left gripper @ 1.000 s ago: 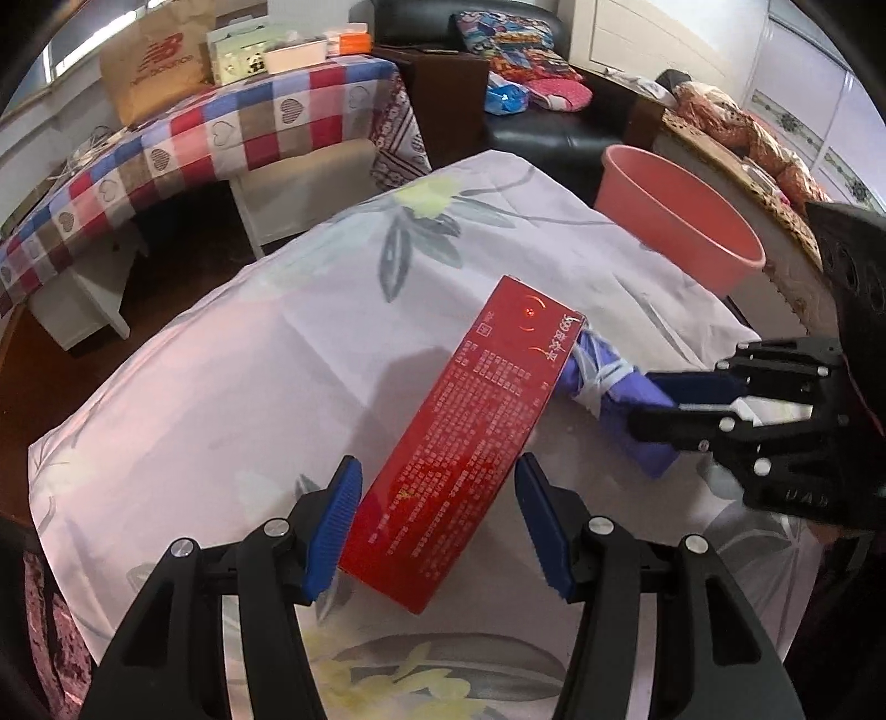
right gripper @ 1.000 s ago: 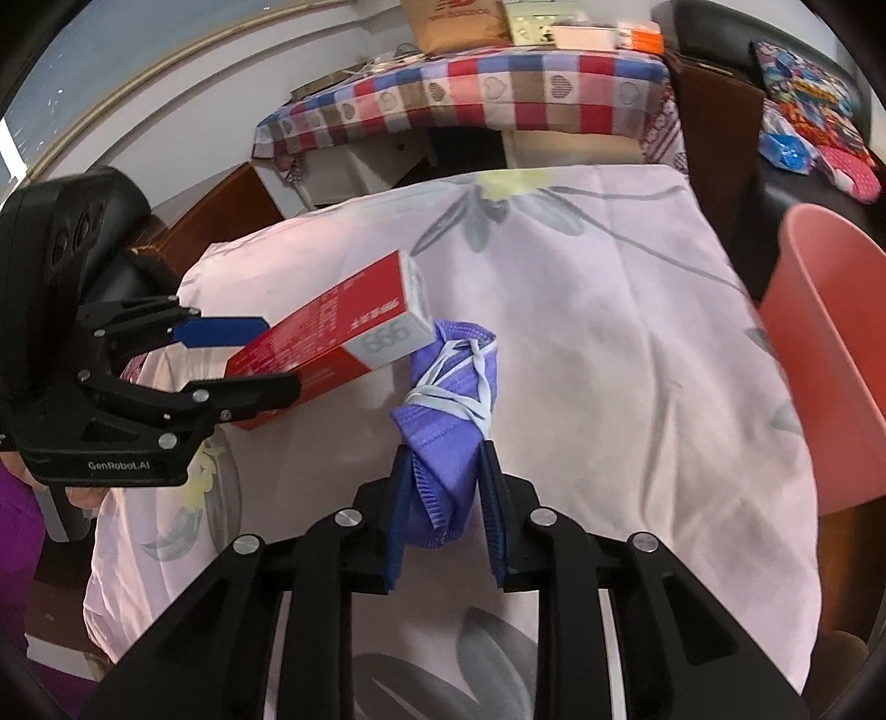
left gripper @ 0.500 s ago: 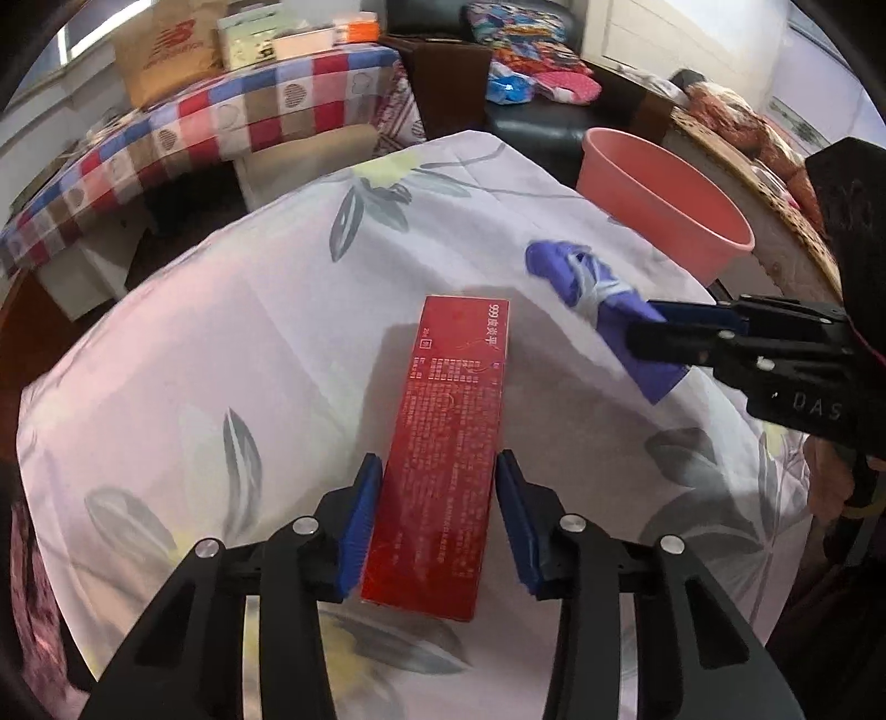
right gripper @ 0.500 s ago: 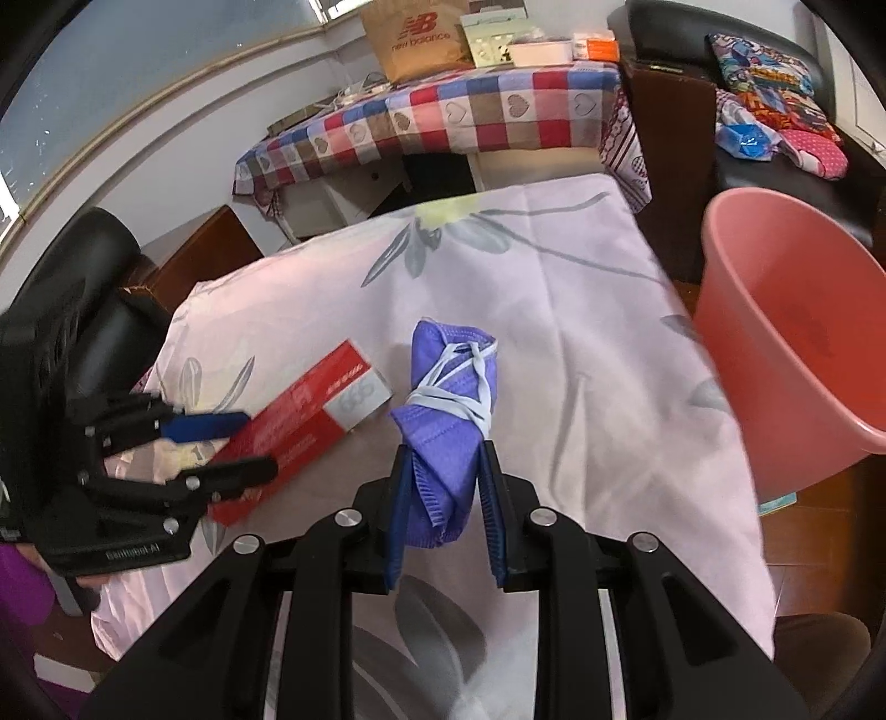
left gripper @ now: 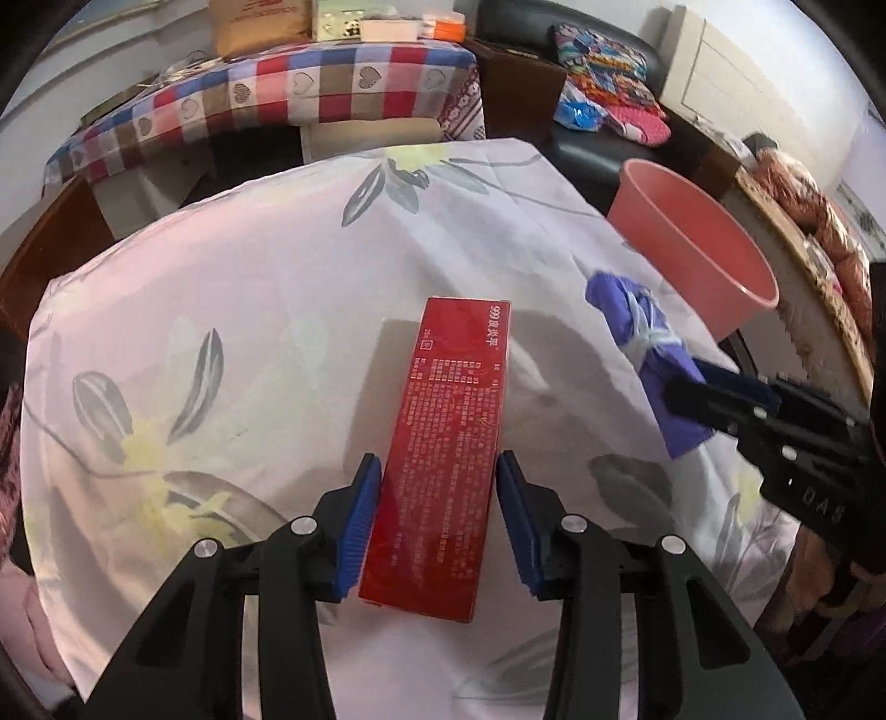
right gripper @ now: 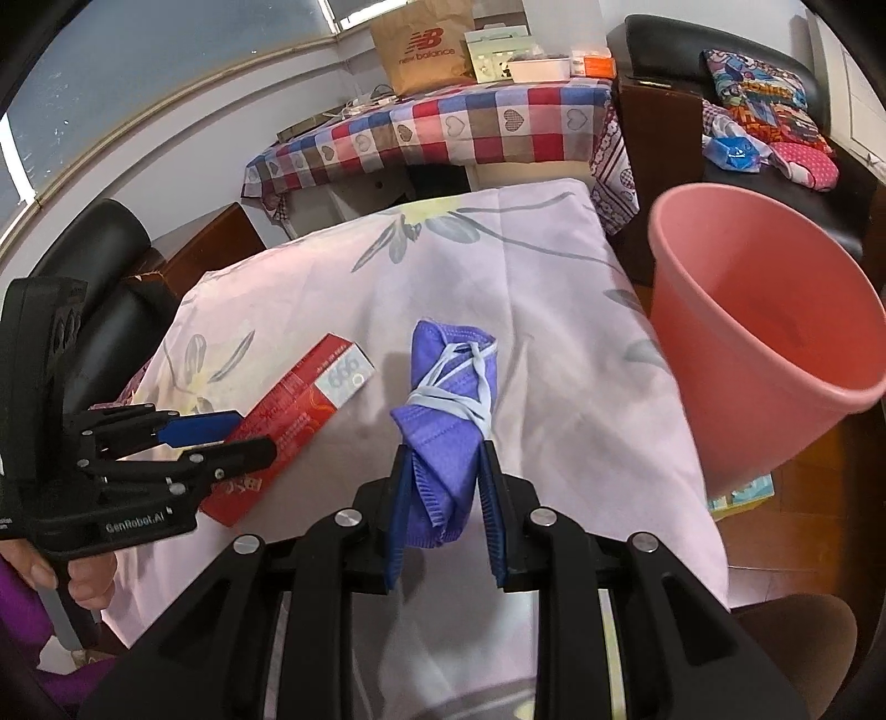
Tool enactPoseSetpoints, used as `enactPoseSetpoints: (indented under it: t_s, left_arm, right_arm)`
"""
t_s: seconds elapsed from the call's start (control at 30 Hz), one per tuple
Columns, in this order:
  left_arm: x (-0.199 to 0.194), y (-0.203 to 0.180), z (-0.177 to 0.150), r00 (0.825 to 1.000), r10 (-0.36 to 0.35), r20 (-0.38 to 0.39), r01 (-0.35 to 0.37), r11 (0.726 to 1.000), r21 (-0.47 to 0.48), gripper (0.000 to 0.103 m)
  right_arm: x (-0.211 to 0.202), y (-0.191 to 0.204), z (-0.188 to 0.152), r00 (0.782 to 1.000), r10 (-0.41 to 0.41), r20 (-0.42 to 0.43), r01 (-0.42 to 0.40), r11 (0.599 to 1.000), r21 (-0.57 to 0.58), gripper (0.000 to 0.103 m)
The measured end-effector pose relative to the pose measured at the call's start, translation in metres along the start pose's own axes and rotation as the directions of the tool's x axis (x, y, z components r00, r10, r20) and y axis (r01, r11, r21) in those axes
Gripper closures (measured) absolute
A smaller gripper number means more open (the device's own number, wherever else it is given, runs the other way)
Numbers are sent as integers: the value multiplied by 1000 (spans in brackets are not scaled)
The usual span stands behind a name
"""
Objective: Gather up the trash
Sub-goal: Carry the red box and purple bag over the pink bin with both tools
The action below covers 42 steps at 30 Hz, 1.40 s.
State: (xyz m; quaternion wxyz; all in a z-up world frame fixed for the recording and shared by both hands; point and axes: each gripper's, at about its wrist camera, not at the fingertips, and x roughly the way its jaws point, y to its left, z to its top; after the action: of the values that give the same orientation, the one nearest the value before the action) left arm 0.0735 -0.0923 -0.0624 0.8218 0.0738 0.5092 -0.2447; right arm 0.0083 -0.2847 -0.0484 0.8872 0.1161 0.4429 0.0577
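Observation:
My left gripper [left gripper: 440,518] is shut on a long red carton [left gripper: 451,443] and holds it above the flowered cloth of the table [left gripper: 277,310]. The carton also shows in the right wrist view [right gripper: 293,426], held by the left gripper [right gripper: 238,432]. My right gripper [right gripper: 446,498] is shut on a rolled purple face mask [right gripper: 448,404] tied with its white straps, held above the cloth. The mask [left gripper: 648,343] and right gripper [left gripper: 698,387] show at the right of the left wrist view. A pink bin [right gripper: 764,343] stands beside the table's right edge, also seen in the left wrist view [left gripper: 692,255].
A checked-cloth table [right gripper: 443,133] with a paper bag [right gripper: 423,44] and boxes stands beyond. A dark sofa [right gripper: 764,111] with bright cushions is at the far right. A black chair [right gripper: 94,277] stands at the left of the table.
My left gripper closed on the red carton and lifted it. Both grippers rose and drew back from the table, the right one carrying the mask nearer the pink bin.

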Motion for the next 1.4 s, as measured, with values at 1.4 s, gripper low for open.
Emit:
enactPoseSetpoints:
  t_s: [1.4]
  left_arm:
    - [82,-230,165,989,-136,57,135,990,32,62]
  right_arm:
    - [-41,-200,60,939,-314,141,276,931,237,79]
